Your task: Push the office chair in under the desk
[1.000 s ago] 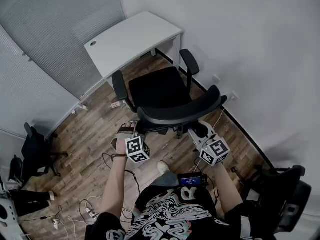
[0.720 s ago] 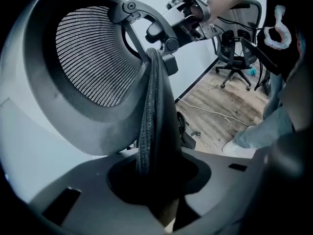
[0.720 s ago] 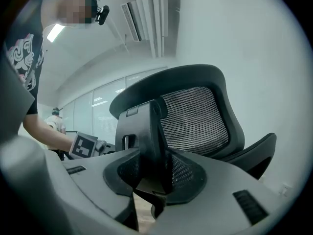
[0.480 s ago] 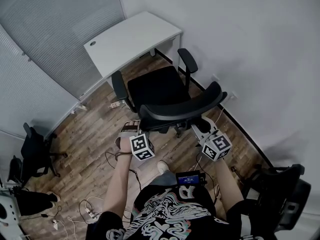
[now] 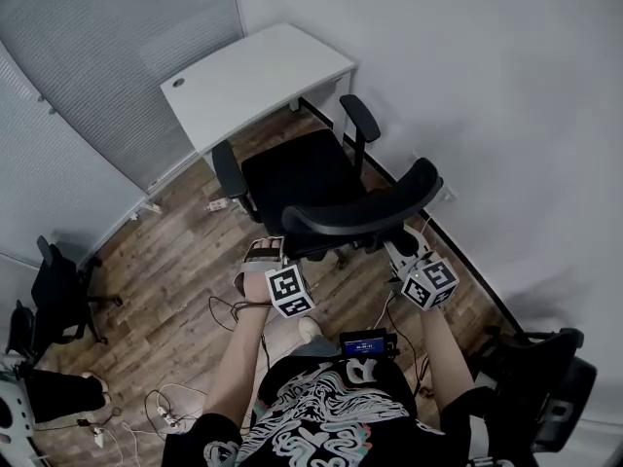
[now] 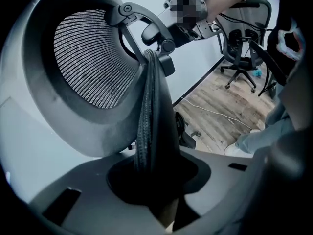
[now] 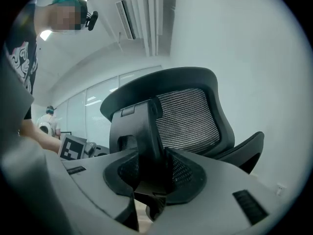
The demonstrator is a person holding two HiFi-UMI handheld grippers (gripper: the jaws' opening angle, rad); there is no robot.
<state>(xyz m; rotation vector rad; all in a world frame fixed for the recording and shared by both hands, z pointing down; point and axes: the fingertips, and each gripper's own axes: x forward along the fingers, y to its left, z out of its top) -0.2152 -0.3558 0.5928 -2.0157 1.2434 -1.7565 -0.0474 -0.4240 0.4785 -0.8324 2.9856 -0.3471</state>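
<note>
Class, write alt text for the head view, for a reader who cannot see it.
Seen from above, a person grips the curved backrest of a black office chair with the left gripper and right gripper. The chair faces a white desk in the corner, not yet under it, on a wood floor.

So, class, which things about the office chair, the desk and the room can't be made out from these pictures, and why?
- Head view: the wheels of the office chair, mostly hidden by its seat and backrest.
- Head view: the space under the desk, covered by its top.
- Both gripper views: the desk does not show, because the backrest fills most of each picture.
</note>
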